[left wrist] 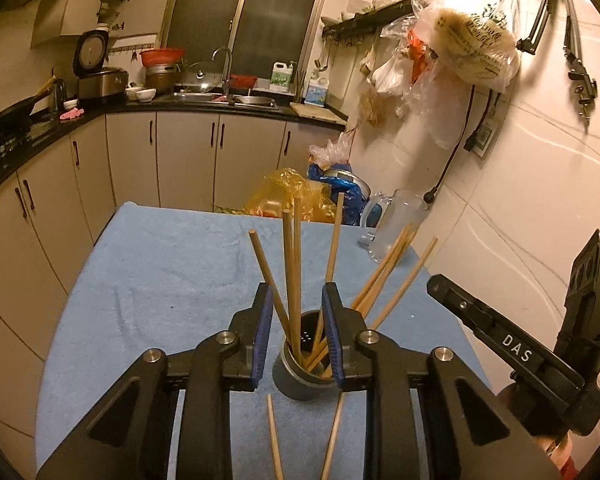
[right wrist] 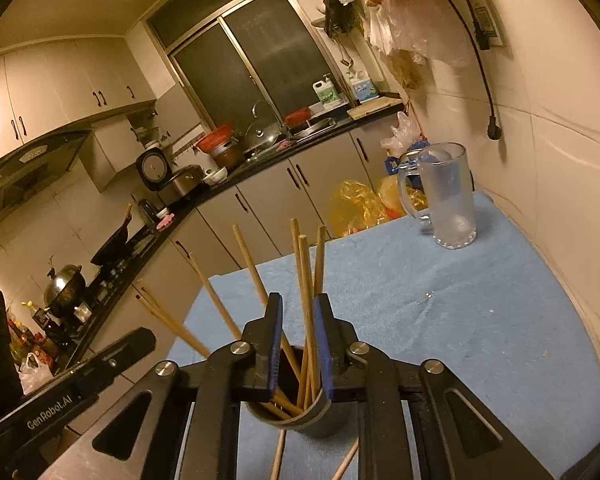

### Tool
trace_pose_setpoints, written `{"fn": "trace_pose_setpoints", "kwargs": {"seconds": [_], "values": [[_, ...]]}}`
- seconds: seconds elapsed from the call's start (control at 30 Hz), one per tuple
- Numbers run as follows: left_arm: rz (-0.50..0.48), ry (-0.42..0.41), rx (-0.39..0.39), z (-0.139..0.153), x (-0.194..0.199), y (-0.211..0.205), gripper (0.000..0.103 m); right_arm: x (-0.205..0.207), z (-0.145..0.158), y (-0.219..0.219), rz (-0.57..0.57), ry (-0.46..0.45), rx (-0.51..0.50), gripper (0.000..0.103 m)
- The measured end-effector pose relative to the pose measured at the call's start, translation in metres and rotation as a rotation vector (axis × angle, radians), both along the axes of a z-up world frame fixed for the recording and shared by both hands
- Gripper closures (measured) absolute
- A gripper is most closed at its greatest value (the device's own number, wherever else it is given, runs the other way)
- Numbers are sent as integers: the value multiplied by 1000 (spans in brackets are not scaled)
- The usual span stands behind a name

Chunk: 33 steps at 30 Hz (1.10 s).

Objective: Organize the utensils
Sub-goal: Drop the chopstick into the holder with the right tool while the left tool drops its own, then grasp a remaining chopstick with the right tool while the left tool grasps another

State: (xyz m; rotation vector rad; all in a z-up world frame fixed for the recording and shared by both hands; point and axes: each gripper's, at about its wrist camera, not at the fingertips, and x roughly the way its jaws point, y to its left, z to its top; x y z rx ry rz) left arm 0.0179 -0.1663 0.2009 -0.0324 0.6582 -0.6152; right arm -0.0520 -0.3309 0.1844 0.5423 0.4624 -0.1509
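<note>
Both grippers spread apart, empty: left (left wrist: 296, 300), right (right wrist: 298, 312). Cup (left wrist: 296, 380) of chopsticks (left wrist: 290, 264) directly below between fingers.

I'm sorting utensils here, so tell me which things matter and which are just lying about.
Belong to the job:
chopsticks in the holder
grey holder
two loose chopsticks on the cloth

Just lying about:
glass mug
blue cloth
</note>
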Motion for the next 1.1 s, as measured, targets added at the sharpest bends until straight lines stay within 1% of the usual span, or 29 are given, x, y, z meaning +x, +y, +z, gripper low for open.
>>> {"fn": "trace_pose_setpoints", "kwargs": {"seconds": [0.07,0.13,0.27,0.33,0.43,0.53,0.6,0.7,0.8,1.0,1.1], "values": [[5,-6,-5,2,-6,6,79,-10,0,2,2,-1,10,83],[13,-7,-17,2,-13,17,79,-20,-2,3,1,5,16,79],[27,14,-22,-11,-25,40,74,-37,-16,8,17,38,32,77],[37,44,2,-28,-31,51,74,-42,-27,12,31,70,39,76],[46,98,24,-54,-36,63,74,-46,-52,17,47,133,71,76],[59,164,43,-86,-40,75,74,-49,-76,22,56,192,95,76],[69,211,70,-111,-43,79,74,-52,-90,26,60,221,114,76],[77,264,102,-141,-46,83,74,-52,-110,31,64,273,132,76],[78,287,115,-158,-50,89,74,-51,-125,38,65,324,133,76],[85,292,115,-167,-52,98,74,-34,-147,66,115,434,105,76],[91,305,104,-167,-48,101,74,-26,-156,81,136,466,74,76]]}}
